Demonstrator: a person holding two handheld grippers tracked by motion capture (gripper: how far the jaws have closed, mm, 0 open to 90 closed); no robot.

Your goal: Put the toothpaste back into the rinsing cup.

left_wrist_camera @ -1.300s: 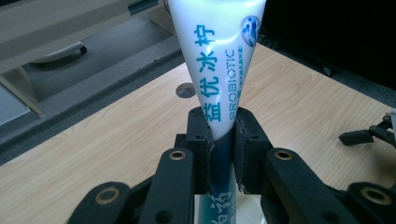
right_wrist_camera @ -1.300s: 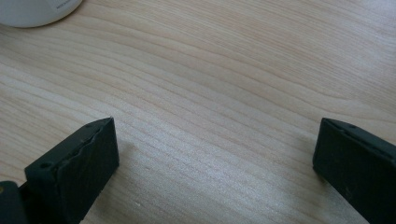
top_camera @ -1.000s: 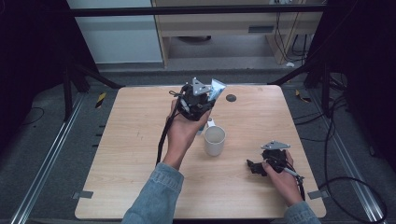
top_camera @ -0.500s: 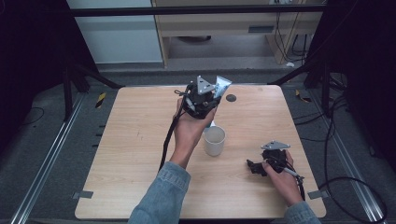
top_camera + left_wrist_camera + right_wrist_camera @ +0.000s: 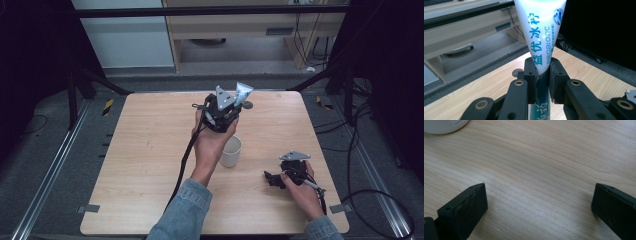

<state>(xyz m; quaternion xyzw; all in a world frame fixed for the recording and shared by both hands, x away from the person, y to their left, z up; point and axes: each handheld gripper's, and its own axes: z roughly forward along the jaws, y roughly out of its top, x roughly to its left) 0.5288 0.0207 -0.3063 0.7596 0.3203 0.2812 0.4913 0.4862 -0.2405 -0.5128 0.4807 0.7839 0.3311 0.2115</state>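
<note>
A white toothpaste tube [image 5: 541, 30] with blue print stands upright, crimped end up, in my left gripper [image 5: 543, 67], which is shut on its lower part. In the high view the left gripper [image 5: 234, 104] is held above the table behind a white cup [image 5: 230, 151], and the tube [image 5: 243, 91] sticks up from it. My right gripper [image 5: 270, 178] rests low at the table's right front. Its jaws stand wide open over bare wood in the right gripper view [image 5: 539, 200], with the cup's base [image 5: 444, 126] at the top left.
A small dark round disc [image 5: 247, 105] lies on the wooden table [image 5: 150, 150] near its back edge, just right of the left gripper. Behind the table are a grey floor and a wooden bench. Cables trail from both grippers toward the front edge.
My left gripper has carried the tube to the right and a little farther back, ending behind the cup. The right gripper has stayed put.
</note>
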